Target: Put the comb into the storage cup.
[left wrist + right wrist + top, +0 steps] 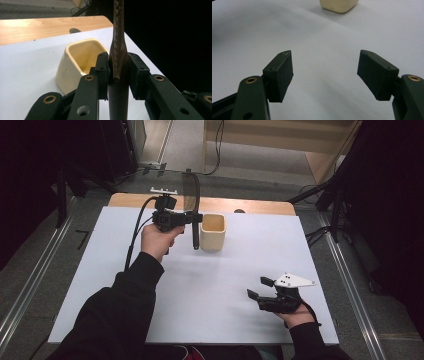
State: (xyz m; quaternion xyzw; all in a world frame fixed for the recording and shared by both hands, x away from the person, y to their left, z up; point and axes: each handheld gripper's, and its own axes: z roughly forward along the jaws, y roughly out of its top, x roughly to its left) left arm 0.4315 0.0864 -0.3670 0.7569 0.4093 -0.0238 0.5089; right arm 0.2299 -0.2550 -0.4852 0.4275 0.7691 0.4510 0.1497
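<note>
While the dark, long-handled utensil (194,222) hangs upright just left of the cream cup (213,233), its lower end above the white surface (225,285) rather than inside the cup, the left claw (117,72) is clenched on its handle, pads pressed to either side as the left gripper view shows. The utensil's upper part, a thin translucent blade so far as can be told, rises past the claw toward the far edge of the surface. The cup stands open-mouthed near the wooden strip (250,206) at the back. The risks from here are a matter of judgement: the grip sits on a narrow, rounded shaft, so the utensil could pivot or slide between the pads if the hand tilts. Lowered off line, its tip could strike the cup's rim and tip or shove the light cup. The right claw (262,288) lies released and empty, near the front right corner, well apart from the cup, too far to steady it.
</note>
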